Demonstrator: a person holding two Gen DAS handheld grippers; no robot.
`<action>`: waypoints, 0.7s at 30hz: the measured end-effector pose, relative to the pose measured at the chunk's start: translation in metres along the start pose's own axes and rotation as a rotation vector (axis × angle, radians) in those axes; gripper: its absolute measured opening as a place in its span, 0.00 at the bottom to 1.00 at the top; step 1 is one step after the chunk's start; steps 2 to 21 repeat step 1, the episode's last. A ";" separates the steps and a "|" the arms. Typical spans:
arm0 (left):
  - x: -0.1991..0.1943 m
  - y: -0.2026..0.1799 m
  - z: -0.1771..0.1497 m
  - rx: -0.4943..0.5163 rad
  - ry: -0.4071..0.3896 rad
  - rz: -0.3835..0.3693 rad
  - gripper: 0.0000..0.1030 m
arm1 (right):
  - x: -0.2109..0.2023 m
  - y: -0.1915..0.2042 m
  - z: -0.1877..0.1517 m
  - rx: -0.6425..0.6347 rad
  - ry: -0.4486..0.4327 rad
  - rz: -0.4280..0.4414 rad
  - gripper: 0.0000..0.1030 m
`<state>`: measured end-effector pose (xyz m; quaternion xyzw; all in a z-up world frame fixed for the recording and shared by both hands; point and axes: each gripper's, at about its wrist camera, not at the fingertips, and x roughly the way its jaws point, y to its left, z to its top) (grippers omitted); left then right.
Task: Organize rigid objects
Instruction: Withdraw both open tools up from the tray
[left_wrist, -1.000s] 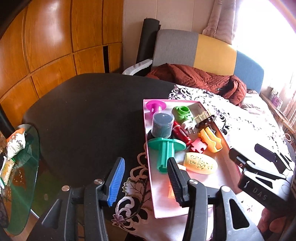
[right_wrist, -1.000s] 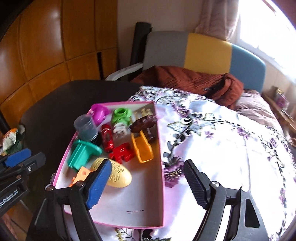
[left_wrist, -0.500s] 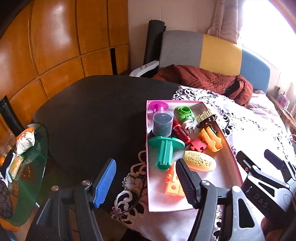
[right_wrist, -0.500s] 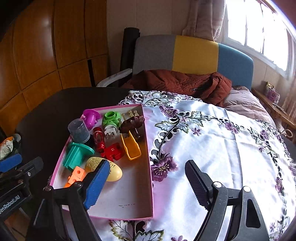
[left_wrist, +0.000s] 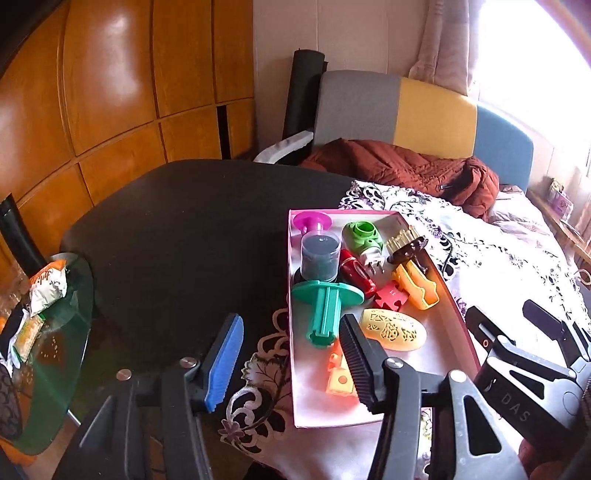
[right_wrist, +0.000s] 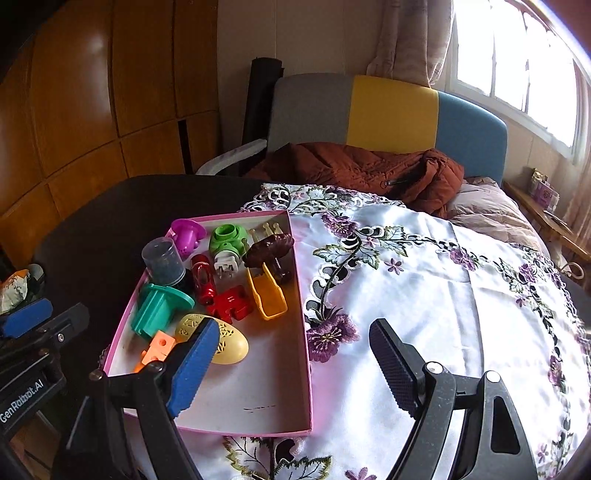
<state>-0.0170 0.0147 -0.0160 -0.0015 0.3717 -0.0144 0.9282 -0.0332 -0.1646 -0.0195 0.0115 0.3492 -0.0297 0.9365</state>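
Both tools hang back from the pink tray (right_wrist: 308, 369), empty and spread wide — the left tool (left_wrist: 291, 354) over the tray's near corner, the right tool (right_wrist: 291, 362) above the embroidered cloth (right_wrist: 443, 295) on the counter. Every small rigid piece I can see lies in the tray: teal spool (right_wrist: 159, 306), yellow egg (right_wrist: 225, 341), red puzzle piece (right_wrist: 232, 302), orange block (right_wrist: 159, 347), grey jar (right_wrist: 162, 262), green plug (right_wrist: 227, 240). Nothing lies loose on the cloth. This could be a finished gathering, or a heap waiting to be laid out — I cannot tell which, so no next move is settled.
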 end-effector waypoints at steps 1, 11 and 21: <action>0.001 -0.001 0.000 0.002 0.009 -0.012 0.53 | 0.000 0.000 0.000 0.001 0.000 0.000 0.81; 0.001 -0.001 0.000 0.002 0.009 -0.012 0.53 | 0.000 0.000 0.000 0.001 0.000 0.000 0.81; 0.001 -0.001 0.000 0.002 0.009 -0.012 0.53 | 0.000 0.000 0.000 0.001 0.000 0.000 0.81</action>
